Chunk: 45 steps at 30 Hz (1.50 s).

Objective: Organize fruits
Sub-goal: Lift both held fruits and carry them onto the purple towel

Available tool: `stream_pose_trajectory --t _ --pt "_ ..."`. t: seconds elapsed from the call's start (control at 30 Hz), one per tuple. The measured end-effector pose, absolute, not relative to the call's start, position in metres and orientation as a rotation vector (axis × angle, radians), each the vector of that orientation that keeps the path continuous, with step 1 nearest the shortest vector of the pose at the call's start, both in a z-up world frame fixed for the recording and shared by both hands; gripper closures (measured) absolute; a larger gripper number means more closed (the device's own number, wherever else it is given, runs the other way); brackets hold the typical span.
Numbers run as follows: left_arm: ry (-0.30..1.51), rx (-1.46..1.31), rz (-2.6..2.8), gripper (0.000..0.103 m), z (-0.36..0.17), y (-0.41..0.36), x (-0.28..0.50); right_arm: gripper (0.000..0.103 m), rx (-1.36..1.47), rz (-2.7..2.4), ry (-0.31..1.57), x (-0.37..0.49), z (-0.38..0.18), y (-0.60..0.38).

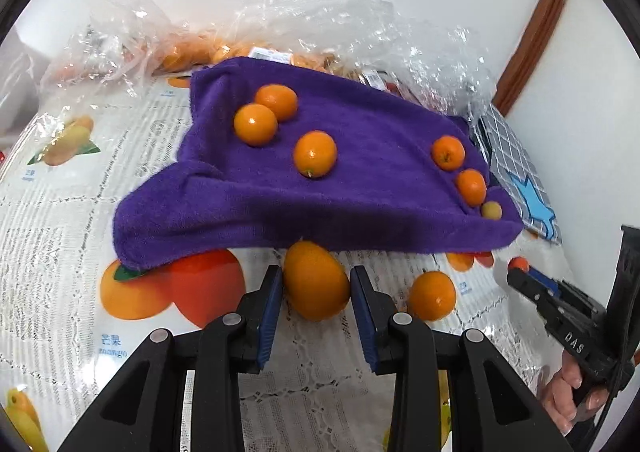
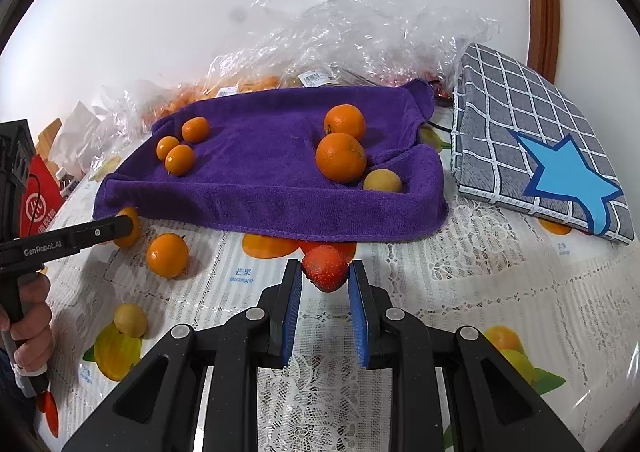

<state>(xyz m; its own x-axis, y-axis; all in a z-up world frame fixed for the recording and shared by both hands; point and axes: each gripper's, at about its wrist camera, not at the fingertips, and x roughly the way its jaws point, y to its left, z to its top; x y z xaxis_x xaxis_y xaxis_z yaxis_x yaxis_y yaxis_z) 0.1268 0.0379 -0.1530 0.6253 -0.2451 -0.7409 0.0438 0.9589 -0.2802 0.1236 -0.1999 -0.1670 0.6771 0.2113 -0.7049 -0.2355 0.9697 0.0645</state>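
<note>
My left gripper [image 1: 316, 288] is clamped on an oval orange kumquat [image 1: 316, 286] sitting on the fruit-printed tabletop [image 1: 60, 212] at the purple towel's [image 1: 360, 180] front edge; its smooth skin could squirt free as I lift. My right gripper [image 2: 325, 276] pinches a small red strawberry [image 2: 325, 267], which I could bruise by squeezing.

Purple towel [image 2: 260, 188] with orange kumquats [image 2: 180, 158] and a pale yellow fruit [image 2: 382, 181]. Right of towel, grey cushion [image 2: 520, 112], white grid, blue star. Before towel, red strawberry [image 2: 325, 267], white lace worktop cover [image 2: 440, 272] printed with fruit. Black grippers, blue pads [image 1: 267, 316].
</note>
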Motion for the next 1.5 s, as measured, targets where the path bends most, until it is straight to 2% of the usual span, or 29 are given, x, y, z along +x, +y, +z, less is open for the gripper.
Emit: stream_pose_trajectory --t 0.3,0.47,0.67,0.9,1.3,1.5 --pt "0.857 -0.160 -0.123 0.070 -0.155 0.024 0.125 0.079 -0.045 0.251 0.789 0.123 -0.168 -0.198" --pt "0.840 -0.215 -0.133 0.071 -0.155 0.030 0.124 0.079 -0.038 0.256 0.794 0.124 -0.168 -0.199" --pt "0.721 -0.323 -0.195 0.071 -0.137 0.045 0.112 0.079 0.001 0.280 0.763 0.120 -0.163 -0.205" --pt "0.617 -0.301 -0.176 0.071 -0.124 0.049 0.104 0.079 0.005 0.296 0.726 0.114 -0.158 -0.204" --pt "0.588 -0.359 -0.147 0.071 -0.121 0.068 0.105 0.079 0.008 0.271 0.677 0.116 -0.141 -0.202" --pt "0.581 -0.388 -0.135 0.071 -0.120 0.077 0.105 0.079 -0.036 0.280 0.642 0.144 -0.121 -0.189"
